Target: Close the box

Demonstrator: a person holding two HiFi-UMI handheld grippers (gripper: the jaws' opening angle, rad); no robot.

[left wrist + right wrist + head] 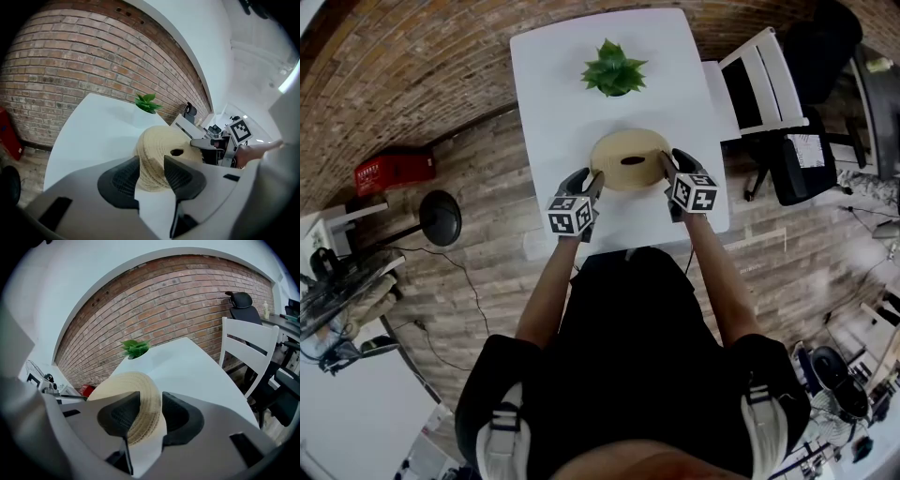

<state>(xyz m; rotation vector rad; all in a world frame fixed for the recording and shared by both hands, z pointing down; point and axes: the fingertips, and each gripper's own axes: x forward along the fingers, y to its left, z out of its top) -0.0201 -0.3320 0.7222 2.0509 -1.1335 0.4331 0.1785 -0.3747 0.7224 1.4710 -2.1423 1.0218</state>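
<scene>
A round woven straw box stands on the white table, near its front edge. Its lid lies flat on top, with a dark hole in the middle. My left gripper is at the box's left side and my right gripper at its right side. In the left gripper view the box's edge sits between the spread jaws of the left gripper, and the pads do not press on it. The right gripper likewise stands open around the box's rim.
A small green plant in a pot stands at the table's far end. A white chair is at the table's right, with a black office chair behind it. A red crate and a black round stand sit on the floor to the left.
</scene>
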